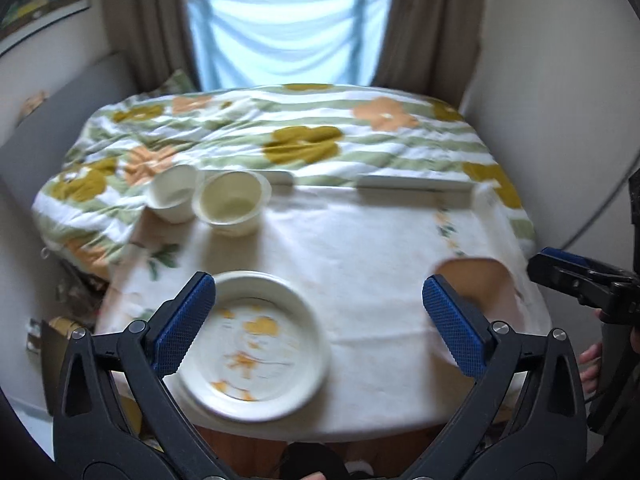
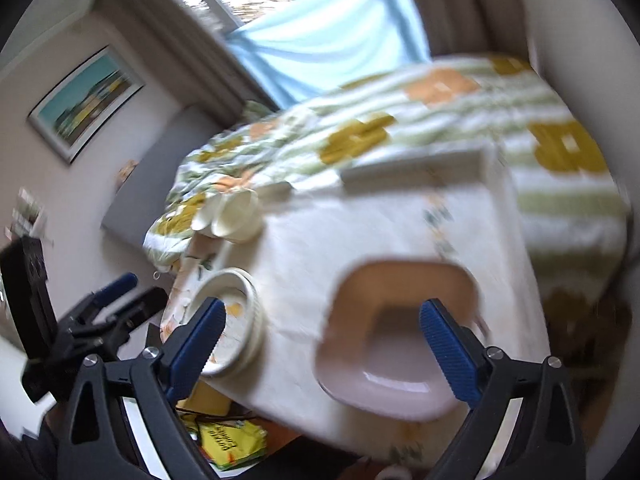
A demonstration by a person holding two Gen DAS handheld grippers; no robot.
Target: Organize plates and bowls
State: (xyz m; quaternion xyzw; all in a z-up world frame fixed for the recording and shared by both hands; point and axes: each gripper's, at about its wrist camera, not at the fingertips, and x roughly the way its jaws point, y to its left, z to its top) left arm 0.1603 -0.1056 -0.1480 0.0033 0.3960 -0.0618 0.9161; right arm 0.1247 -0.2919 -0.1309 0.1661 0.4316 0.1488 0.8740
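Note:
A round white plate (image 1: 256, 344) with yellow flowers lies near the front left of the table, below my open left gripper (image 1: 320, 284), whose left finger overlaps its rim. Two white bowls (image 1: 230, 202) stand side by side at the far left. A pink square plate (image 2: 384, 340) lies at the front right, under my open right gripper (image 2: 323, 305). Nothing is held by either gripper. The right wrist view also catches the round plate (image 2: 244, 320) and the left gripper (image 2: 120, 288) at left; the left wrist view has the right gripper (image 1: 560, 268) at its right edge.
The table wears a white cloth (image 1: 360, 240). A flat grey slab (image 1: 412, 182) lies along its far edge. Behind it is a bed with a flowered duvet (image 1: 300, 132), then curtains and a window. A yellow packet (image 2: 232, 440) lies on the floor beneath.

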